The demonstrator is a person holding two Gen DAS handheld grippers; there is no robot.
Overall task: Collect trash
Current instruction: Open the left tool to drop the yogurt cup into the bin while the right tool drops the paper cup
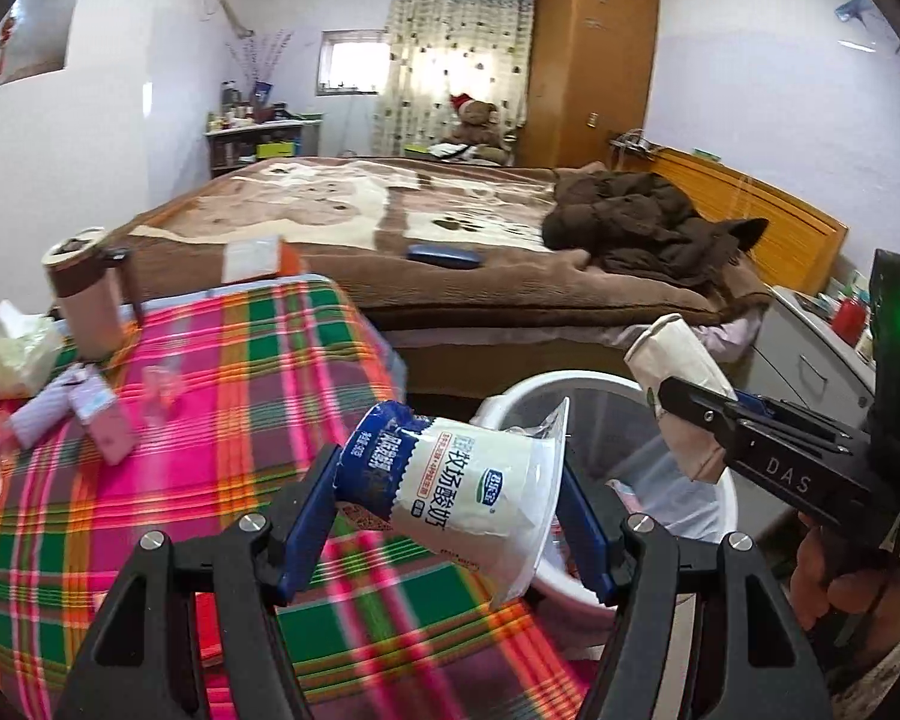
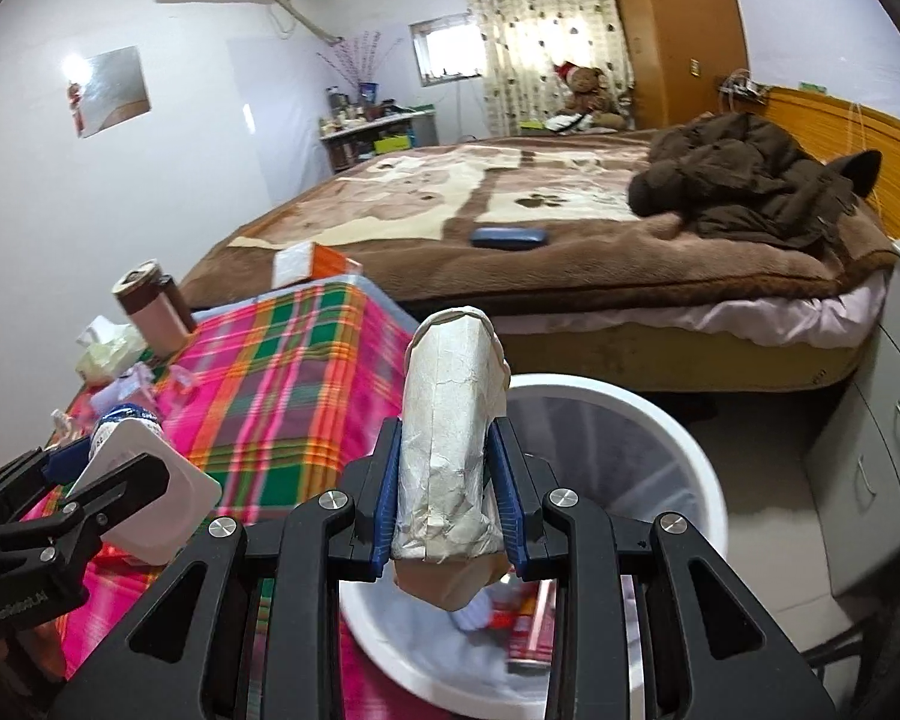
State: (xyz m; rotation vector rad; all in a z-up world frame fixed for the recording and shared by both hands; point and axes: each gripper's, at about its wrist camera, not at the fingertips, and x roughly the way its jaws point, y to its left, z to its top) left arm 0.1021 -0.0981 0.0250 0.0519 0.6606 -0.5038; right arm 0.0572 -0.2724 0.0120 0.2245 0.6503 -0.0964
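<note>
The left gripper [image 1: 450, 516] grasps a yogurt cup [image 1: 462, 492]; the right gripper [image 2: 447, 498] clamps a crushed paper cup [image 2: 450, 444]. The bin [image 2: 660, 420], just beyond the fingers, already holds some trash, and both cups are yet to drop in. Tissues [image 1: 12, 348] beyond the left fingers likely remain.

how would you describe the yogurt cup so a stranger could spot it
Start at the plaid tablecloth and go to its corner by the white bin. The yogurt cup is tipped sideways in the left tongs, blue and white, unlike the crumpled paper cup.

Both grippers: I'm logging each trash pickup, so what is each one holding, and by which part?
The left gripper clamps a yogurt cup across base and rim. The right gripper squeezes a crushed paper cup by its sides.
</note>
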